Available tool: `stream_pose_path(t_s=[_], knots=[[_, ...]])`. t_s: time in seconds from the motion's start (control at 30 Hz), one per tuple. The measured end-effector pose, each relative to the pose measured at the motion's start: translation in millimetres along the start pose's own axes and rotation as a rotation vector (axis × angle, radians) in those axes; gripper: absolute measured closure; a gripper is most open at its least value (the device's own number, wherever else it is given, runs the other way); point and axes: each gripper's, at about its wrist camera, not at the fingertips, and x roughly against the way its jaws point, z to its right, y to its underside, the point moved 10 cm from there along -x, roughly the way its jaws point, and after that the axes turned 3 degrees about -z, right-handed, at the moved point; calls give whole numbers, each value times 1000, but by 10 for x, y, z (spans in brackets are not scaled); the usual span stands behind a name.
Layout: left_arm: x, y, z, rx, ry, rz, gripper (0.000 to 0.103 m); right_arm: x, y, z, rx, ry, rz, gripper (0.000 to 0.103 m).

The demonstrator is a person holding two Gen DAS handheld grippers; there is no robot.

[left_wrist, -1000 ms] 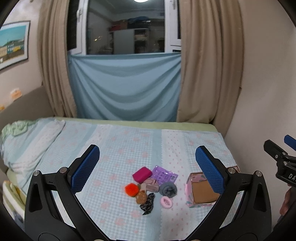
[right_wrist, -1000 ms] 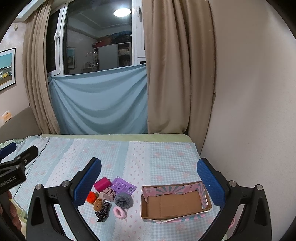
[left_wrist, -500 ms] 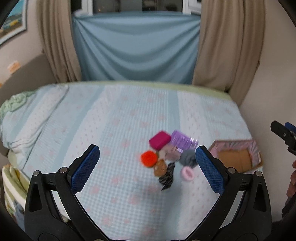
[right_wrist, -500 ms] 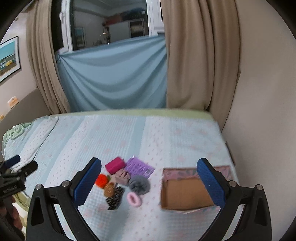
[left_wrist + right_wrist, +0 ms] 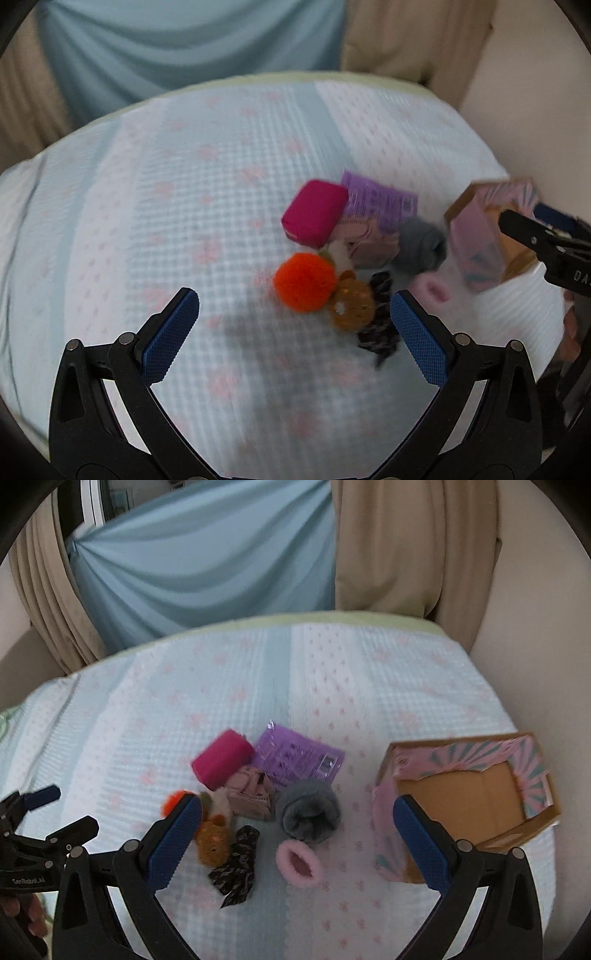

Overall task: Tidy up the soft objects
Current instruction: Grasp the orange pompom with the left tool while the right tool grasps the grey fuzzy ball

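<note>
A pile of soft things lies on the bed: a magenta pouch (image 5: 314,212) (image 5: 221,757), an orange pompom (image 5: 304,282), a brown plush (image 5: 351,304) (image 5: 212,840), a black scrunchie (image 5: 236,864), a grey sock roll (image 5: 308,814), a pink scrunchie (image 5: 298,864) and a purple packet (image 5: 299,757). An open cardboard box (image 5: 461,805) stands to the right. My left gripper (image 5: 293,336) is open, low over the pompom. My right gripper (image 5: 297,842) is open above the pile's right side.
The bed has a light blue checked cover (image 5: 295,672). A beige wall (image 5: 535,609) runs along its right side. Beige curtains (image 5: 388,546) and a blue cloth (image 5: 207,568) hang behind it.
Both grippers have moved forward and down towards the pile, which now looks much larger. Both stay open and empty.
</note>
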Motion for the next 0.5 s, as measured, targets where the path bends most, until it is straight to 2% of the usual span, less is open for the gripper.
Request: stream_pose_path(t_s=[0.1,0.2,0.3,0.5], knots=[[-559,86,-31,-85,25,-21,2,-456,198,-34,32,28,-30,0],[-928,154,-11,-126,51,-32,4,-809,360,-58,81,48,-46,0],[-1257,165,8,-119,103,-30,6,-1072,459,-26,101,52,-49,0],[-1677,178,29,-76,175,-55,23,-1512,541,71,113,66,-62,0]])
